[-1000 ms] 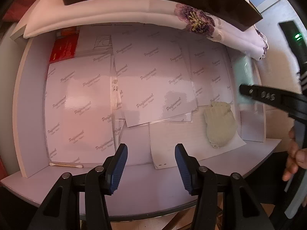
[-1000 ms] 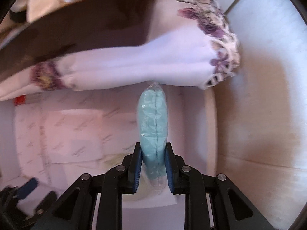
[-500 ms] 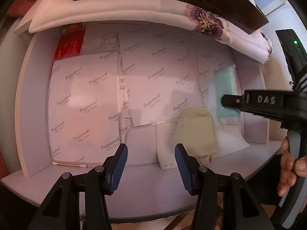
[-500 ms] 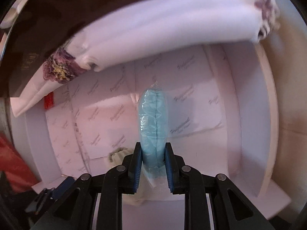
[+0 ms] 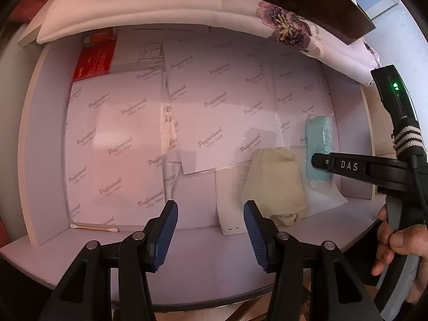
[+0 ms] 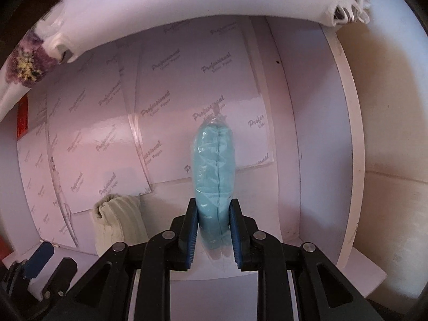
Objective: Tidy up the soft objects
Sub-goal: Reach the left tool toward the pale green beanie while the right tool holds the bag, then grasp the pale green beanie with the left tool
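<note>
Blue wrapped cloth [image 6: 215, 171] pinched upright between right gripper [image 6: 214, 230] fingers, left gripper [image 5: 210, 234] fingers spread, empty

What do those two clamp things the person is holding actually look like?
Both are black plastic tongs with silver rivets and ribbed blue pads: the left gripper and the right gripper. In the left view, the right one's side reads "DAS", with a green light and a striped band on its handle.

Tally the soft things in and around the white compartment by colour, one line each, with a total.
Light blue: 1, the plastic-wrapped cloth clamped in the right gripper.
Cream: 1, the knitted sock lying on the printed sheets.
White with purple flowers: 1, the folded cloth across the compartment's top edge.
Total: 3
</note>
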Demonstrator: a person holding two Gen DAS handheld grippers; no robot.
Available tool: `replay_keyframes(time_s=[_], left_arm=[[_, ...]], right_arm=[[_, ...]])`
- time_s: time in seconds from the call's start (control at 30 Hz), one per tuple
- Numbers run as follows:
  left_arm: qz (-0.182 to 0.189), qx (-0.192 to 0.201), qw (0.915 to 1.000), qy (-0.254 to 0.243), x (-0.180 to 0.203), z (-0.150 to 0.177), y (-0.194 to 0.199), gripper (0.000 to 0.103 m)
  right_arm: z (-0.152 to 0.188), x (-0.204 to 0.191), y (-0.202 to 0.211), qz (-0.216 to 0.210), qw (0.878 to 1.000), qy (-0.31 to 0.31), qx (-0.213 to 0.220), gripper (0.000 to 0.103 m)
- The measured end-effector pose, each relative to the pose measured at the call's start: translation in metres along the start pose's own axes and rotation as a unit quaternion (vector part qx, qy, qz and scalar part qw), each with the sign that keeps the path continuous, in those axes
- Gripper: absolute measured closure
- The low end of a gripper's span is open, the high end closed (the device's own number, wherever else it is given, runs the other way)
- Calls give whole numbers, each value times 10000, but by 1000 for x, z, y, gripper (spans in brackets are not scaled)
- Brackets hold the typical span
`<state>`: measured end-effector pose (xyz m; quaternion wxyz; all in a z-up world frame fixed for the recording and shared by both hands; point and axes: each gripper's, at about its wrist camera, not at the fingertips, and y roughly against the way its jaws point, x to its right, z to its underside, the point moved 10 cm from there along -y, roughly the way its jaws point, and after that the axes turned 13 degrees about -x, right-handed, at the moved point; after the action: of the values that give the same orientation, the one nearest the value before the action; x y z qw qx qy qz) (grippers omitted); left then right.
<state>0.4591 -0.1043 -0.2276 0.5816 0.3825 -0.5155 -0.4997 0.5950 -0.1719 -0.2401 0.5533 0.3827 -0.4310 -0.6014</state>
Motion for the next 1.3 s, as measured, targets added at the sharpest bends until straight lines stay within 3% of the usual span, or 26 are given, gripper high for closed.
replay_keyframes(time_s=[0.4, 0.57, 0.87, 1.07, 1.13, 1.3], left_arm=[[230, -234, 9993, -186, 29, -18, -10, 51], [520, -358, 9980, 26, 36, -25, -19, 51], [626, -618, 9961, 64, 64, -41, -41, 44], [750, -571, 9955, 86, 70, -45, -42, 42], [827, -691, 9941, 132, 70, -43, -46, 37], [882, -848, 9924, 138, 78, -42, -58, 36]], right_arm=[[0, 41, -8, -225, 9996, -156, -18, 80], [0, 43, -20, -291, 9994, -206, -30, 80], [1, 44, -33, -315, 9993, -217, -34, 80], [2, 45, -34, -341, 9991, -249, -52, 79], [3, 45, -35, -324, 9992, -240, -54, 79], [3, 44, -36, -312, 9992, -238, -60, 79]])
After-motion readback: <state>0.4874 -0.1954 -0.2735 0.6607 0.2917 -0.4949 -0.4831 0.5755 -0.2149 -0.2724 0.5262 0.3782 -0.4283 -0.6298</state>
